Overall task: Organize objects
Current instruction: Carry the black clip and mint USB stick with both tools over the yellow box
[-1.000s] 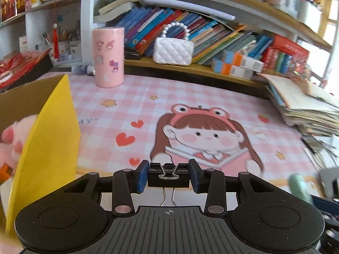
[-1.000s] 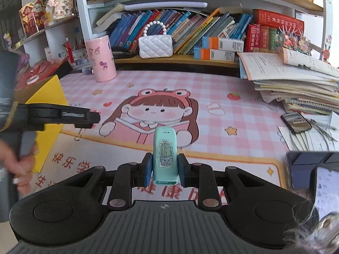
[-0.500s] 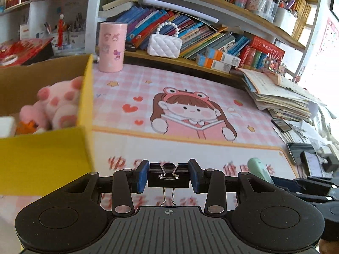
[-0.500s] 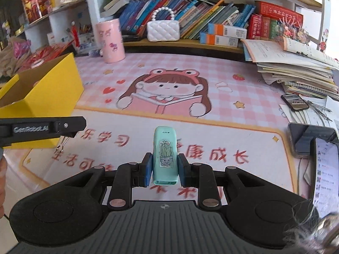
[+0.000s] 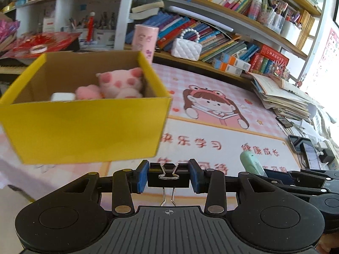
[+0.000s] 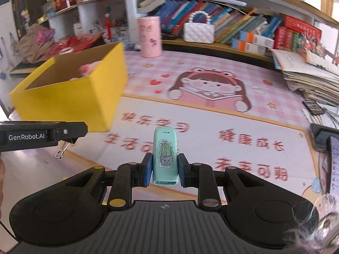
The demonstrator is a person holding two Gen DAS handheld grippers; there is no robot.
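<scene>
your left tool [image 5: 168,176] is pinching a black binder clip [image 5: 168,177] by its body, the wire handles hanging down toward you, and it hangs above the tabletop just in front of the yellow box [image 5: 84,127]. seen from the right wrist, the side of that left tool reads "genrobot.ai" in white lettering (the clip's wire loop dangles under its tip). your right tool [image 6: 165,167] is clamped on a mint green case [image 6: 165,156], standing upright between the pads, with a sticker of a potted cactus on its face; it is held over the pale front part of the mat, right of the box and well apart from it.

the yellow box is open-topped and holds a pink plush toy [image 5: 118,82] and a small white item [image 5: 63,96] beside it. the pink mat [image 6: 211,114] on the tabletop shows a cartoon girl in a frog hood reading, and rows of red chinese characters that appear upside down from your side, so i can't read them reliably. a pink cylinder [image 6: 149,36] with cartoon stickers stands at the back, near a white quilted purse [image 6: 198,32] on the shelf.
</scene>
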